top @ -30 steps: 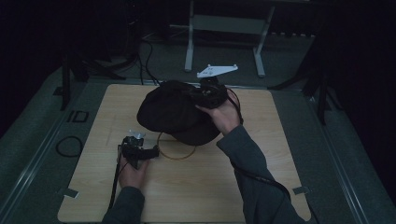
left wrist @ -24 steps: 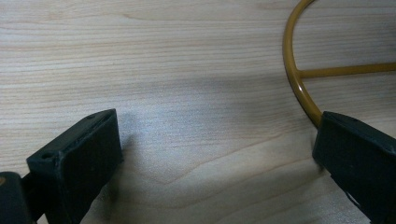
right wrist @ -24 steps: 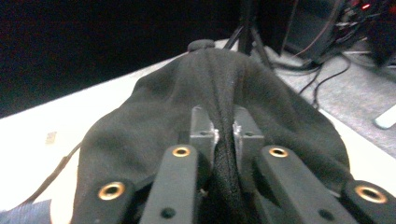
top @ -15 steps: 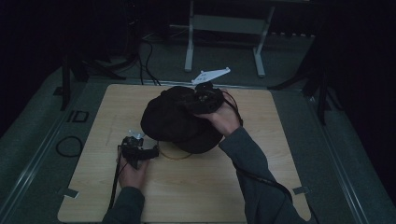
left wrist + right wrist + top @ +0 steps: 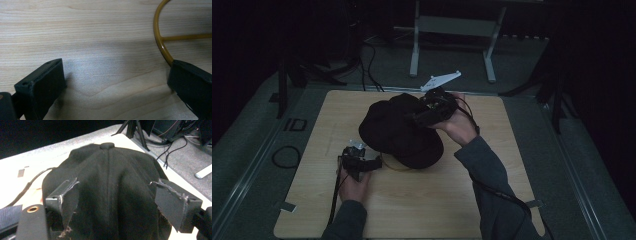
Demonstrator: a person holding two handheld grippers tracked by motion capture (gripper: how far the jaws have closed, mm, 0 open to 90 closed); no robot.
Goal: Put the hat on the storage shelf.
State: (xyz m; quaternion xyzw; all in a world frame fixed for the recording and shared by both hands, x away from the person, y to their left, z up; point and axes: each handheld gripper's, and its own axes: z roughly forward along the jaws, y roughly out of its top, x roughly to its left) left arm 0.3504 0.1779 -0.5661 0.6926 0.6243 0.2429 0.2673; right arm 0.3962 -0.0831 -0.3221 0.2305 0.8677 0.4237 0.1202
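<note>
A black cap (image 5: 399, 130) sits on the wooden table (image 5: 437, 200), its top button facing away in the right gripper view (image 5: 107, 145). My right gripper (image 5: 424, 115) comes at it from the right and is open, its jaws (image 5: 115, 187) straddling the crown with fabric bulging between them. A thin yellow wire ring (image 5: 389, 167) pokes out from under the cap's near left edge. My left gripper (image 5: 372, 165) rests low on the table beside it, open, with bare wood between its jaws (image 5: 115, 75). The ring (image 5: 160, 42) passes just by its right jaw.
A metal stand's legs (image 5: 414, 50) and loose cables (image 5: 372, 65) lie on the grey floor beyond the table's far edge. A black cable loop (image 5: 286, 156) lies off the left edge. The right gripper's cable (image 5: 502, 195) trails along the sleeve.
The right gripper has shifted a little toward the near left over the cap, and the cap's outline has bunched slightly. The left gripper has stayed in place.
</note>
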